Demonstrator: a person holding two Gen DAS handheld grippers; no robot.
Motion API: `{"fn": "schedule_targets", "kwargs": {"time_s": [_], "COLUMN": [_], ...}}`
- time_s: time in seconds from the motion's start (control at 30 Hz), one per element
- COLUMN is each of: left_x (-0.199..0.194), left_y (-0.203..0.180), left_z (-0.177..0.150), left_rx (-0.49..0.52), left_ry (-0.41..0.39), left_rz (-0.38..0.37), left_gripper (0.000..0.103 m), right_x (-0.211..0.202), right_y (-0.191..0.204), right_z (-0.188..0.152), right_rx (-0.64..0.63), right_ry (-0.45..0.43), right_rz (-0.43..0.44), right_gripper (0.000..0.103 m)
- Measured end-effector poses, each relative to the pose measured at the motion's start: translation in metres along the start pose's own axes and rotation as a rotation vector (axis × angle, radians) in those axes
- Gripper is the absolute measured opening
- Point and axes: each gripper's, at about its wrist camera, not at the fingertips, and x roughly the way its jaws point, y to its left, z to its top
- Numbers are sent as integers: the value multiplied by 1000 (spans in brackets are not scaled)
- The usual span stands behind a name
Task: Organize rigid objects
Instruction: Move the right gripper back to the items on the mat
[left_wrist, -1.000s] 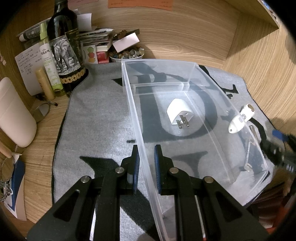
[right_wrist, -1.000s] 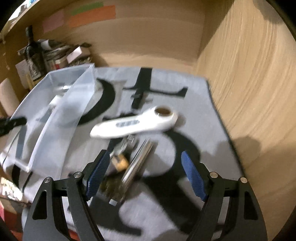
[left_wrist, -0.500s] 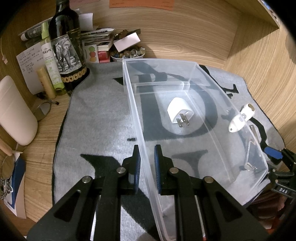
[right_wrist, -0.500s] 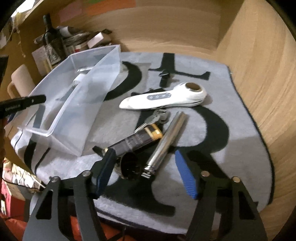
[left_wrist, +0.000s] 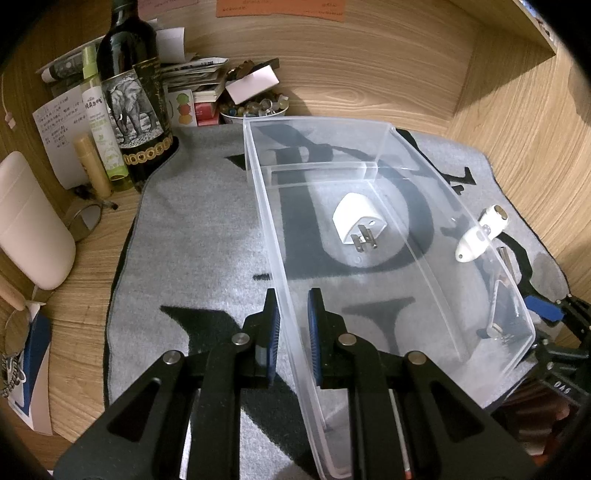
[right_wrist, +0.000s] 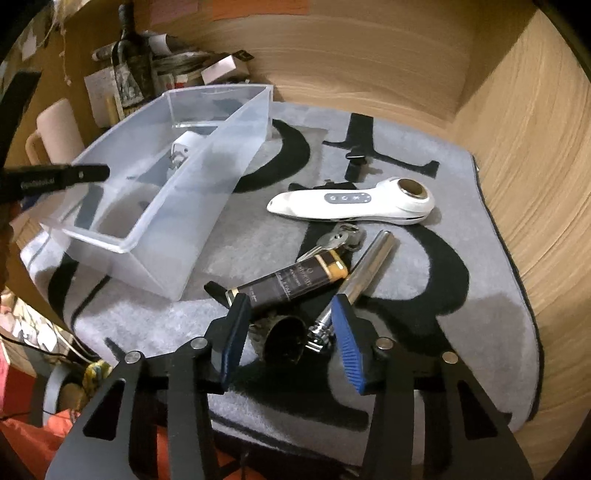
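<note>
A clear plastic bin (left_wrist: 458, 206) (right_wrist: 236, 122) stands on a grey mat with a white plug adapter (left_wrist: 356, 223) inside. My left gripper (left_wrist: 293, 325) is shut on the bin's near-left wall. My right gripper (right_wrist: 288, 325) is open, low over a pile on the mat: a dark cup-like cap (right_wrist: 282, 341) between its fingers, a brown tube (right_wrist: 291, 282), a silver cylinder (right_wrist: 364, 271), keys (right_wrist: 340, 238) and a white handheld device (right_wrist: 351, 201). The device also shows through the bin in the left wrist view (left_wrist: 480, 234).
A wine bottle (left_wrist: 135, 92), a green spray bottle (left_wrist: 101, 122), papers and a bowl of small items (left_wrist: 255, 109) crowd the back left. Wooden walls (right_wrist: 524, 155) close the back and right. The mat's front edge (right_wrist: 295, 446) lies just under my right gripper.
My right gripper has pulled back and dropped toward the near end of the pile, and its jaws have narrowed around the dark cap. My left gripper has kept its hold on the bin wall.
</note>
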Motion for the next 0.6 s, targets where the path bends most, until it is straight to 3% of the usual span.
{"fn": "schedule_targets", "kwargs": {"time_s": [0.37,0.6], "left_x": [0,0], "left_y": [0,-2], "left_z": [0,0], "left_rx": [1,0], "left_ry": [0,-2], "left_rz": [1,2], "left_gripper": [14,14], "right_x": [-3,10], "right_y": [11,7], "right_z": [-19,-12], "right_rx": [2,42], "right_ry": [54,47], "right_rz": [46,62], "right_gripper": [40,38]}}
